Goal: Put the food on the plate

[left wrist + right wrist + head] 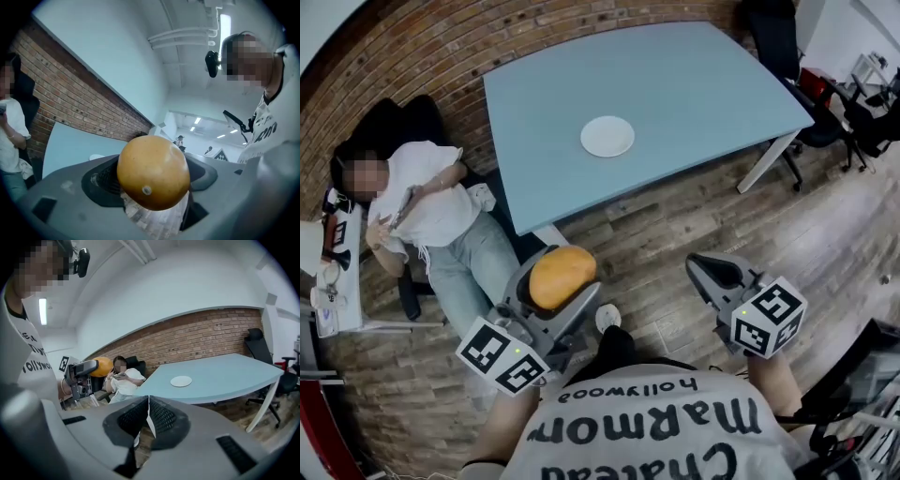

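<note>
An orange-brown round bun (560, 276) is clamped between the jaws of my left gripper (555, 281), held in the air over the wooden floor, short of the table. It fills the left gripper view (153, 172) and shows small at the left of the right gripper view (101, 366). The white plate (607, 136) lies bare near the middle of the light blue table (703, 84); the right gripper view has the plate (181, 381) too. My right gripper (705, 270) hangs at the right, shut with nothing in it, its pads (159, 416) pressed together.
A seated person (431, 211) in a white top sits by the table's left corner, near my left gripper. Black office chairs (783, 37) stand beyond the table's far right. A white table leg (766, 161) slants down at the right. A brick wall (422, 56) runs behind.
</note>
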Demonstrator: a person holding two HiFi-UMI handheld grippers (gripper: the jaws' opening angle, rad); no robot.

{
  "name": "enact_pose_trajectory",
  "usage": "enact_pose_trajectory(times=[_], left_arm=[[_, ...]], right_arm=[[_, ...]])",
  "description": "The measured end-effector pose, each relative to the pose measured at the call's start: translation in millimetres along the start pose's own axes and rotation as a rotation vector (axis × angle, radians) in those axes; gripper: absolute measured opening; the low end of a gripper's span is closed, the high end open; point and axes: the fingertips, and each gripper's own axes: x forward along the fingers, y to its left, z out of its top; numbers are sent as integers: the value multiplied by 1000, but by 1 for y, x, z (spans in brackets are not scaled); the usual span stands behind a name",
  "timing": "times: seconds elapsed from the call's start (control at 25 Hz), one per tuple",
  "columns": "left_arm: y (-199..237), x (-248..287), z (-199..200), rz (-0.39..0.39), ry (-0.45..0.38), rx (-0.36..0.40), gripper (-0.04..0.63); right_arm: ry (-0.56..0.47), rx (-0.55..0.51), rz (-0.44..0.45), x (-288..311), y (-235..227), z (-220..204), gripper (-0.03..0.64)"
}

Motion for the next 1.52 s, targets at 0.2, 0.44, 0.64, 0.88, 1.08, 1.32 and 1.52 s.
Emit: enact_pose_trajectory(times=[0.2, 0.44, 0.64, 0.88, 1.08, 1.32, 1.52], left_arm=[[36, 25, 20, -43, -3, -36, 348], [89, 41, 30, -21, 47, 11, 348], [124, 52, 43, -8, 37, 22, 348], [160, 64, 42, 22, 104, 18, 348], [171, 74, 43, 0, 107, 6, 348], [164, 95, 52, -4, 88, 66, 348], [167, 118, 55, 51, 85, 68, 348]], right_arm=[[4, 34, -34, 37, -26, 20, 11], [9, 43, -39, 88, -48, 46, 11], [12, 48, -34, 120, -60, 61, 11], [20, 66, -45, 148, -76, 71, 11], [33, 46, -35, 168, -83, 76, 12], [24, 13, -12, 177, -94, 92, 12], [21, -15, 30, 188, -118, 111, 11]])
